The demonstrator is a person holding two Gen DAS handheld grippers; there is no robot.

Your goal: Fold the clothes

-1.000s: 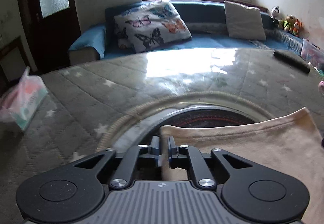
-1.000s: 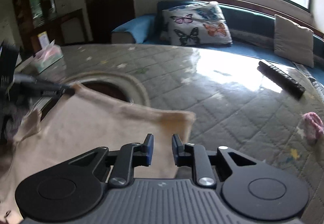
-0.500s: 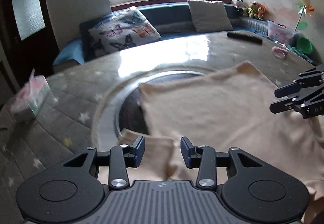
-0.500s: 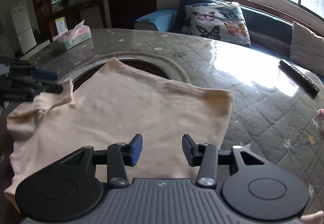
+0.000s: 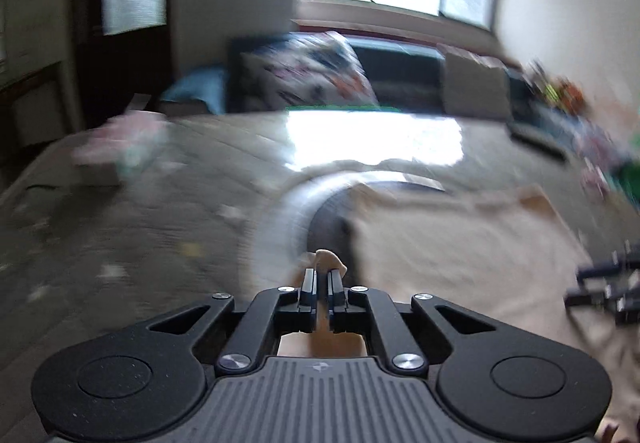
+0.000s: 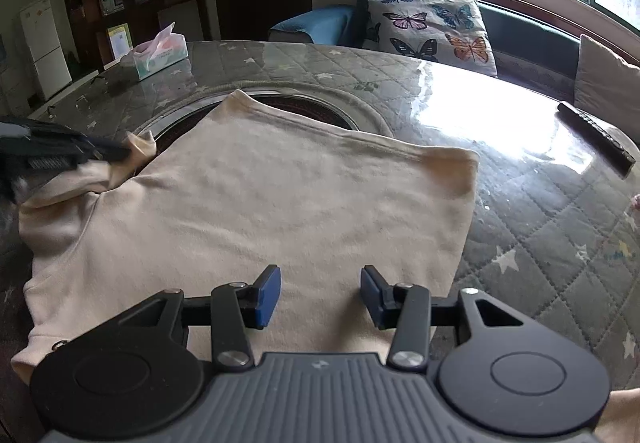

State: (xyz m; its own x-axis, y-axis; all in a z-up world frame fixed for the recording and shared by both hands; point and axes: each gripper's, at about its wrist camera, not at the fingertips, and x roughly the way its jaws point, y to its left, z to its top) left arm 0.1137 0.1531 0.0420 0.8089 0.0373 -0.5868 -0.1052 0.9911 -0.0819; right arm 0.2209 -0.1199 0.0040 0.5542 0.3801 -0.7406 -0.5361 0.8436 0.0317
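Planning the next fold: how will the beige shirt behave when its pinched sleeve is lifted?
Probably floppy: the beige shirt lies draped and wrinkled, its sleeve bunching where the left hand-held gripper pinches it. Likely light, being thin. It may slide on the glossy table cover.

1. Left gripper: matte black linkage arms with silver screw heads, two round black discs at the sides, a grey ribbed housing between them.
2. Right gripper: the same black frame and grey ribbed housing, with blue pads on its fingers.
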